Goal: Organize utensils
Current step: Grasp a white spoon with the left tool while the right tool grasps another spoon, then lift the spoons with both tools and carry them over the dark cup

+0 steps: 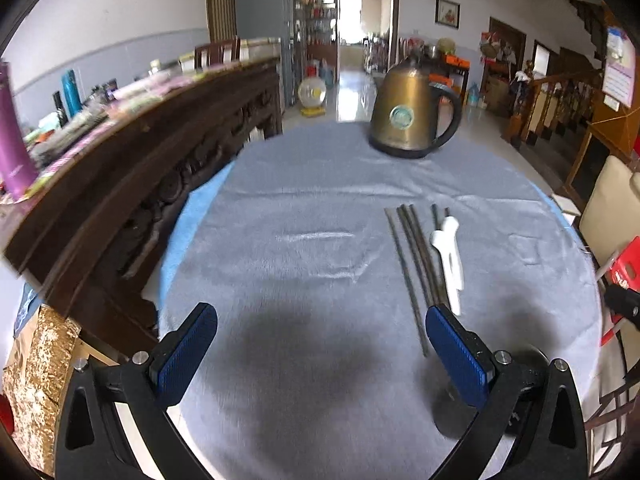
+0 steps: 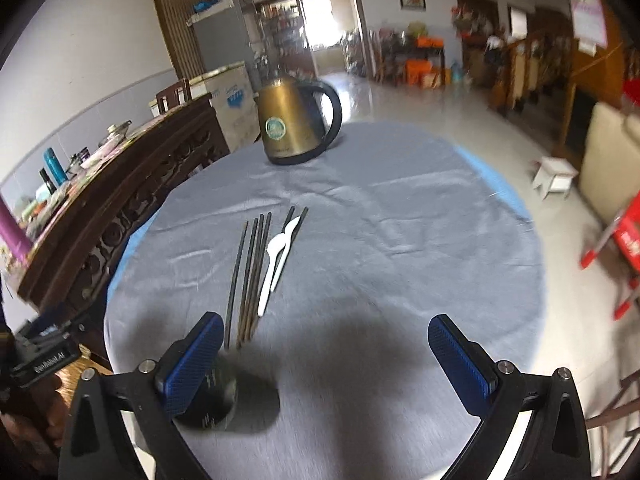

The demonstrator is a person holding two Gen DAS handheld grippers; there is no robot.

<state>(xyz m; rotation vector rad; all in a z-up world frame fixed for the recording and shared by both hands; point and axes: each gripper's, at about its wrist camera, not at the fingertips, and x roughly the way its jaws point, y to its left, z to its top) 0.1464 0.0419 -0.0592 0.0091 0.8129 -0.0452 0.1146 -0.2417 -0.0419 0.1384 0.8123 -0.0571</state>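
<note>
Two white spoons (image 2: pixel 275 256) lie among a row of dark chopsticks (image 2: pixel 250 276) on the grey cloth (image 2: pixel 400 260), this side of the brass kettle (image 2: pixel 294 120). A dark cup (image 2: pixel 218 400) stands near the chopsticks' near ends; both views blur it, and a finger hides part of it in each. The right view shows more of its wall, the left only its rim (image 1: pixel 528 364). The left gripper (image 1: pixel 320 356) and right gripper (image 2: pixel 324 364) hang above the cloth, fingers spread wide, holding nothing. The chopstick count is unclear.
</note>
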